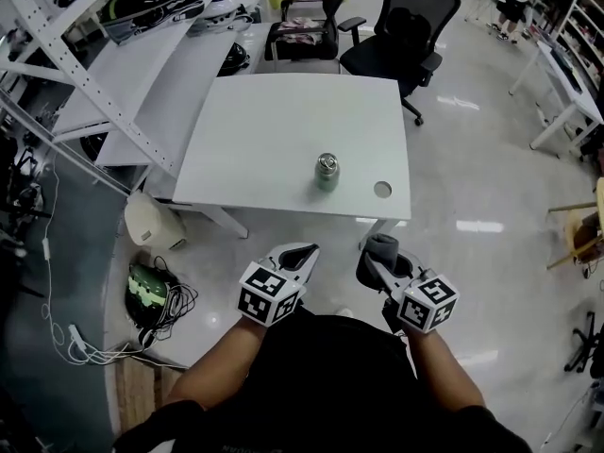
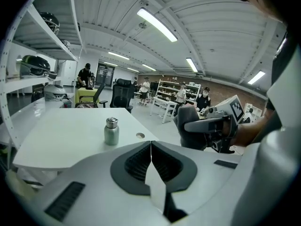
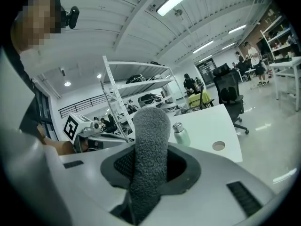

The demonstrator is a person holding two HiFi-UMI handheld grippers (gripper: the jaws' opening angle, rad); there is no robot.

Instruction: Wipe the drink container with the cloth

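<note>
One squat green metal bottle on white table. Left gripper shut tight, empty; right gripper clamped on one fuzzy grey cloth. Tangled floor cables in head view only.

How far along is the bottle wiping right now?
Done: the cloth is clamped in the right tool. In hand: both tools hover short of the table, left tool shut, empty. Left: reaching the upright bottle and wiping it.
</note>
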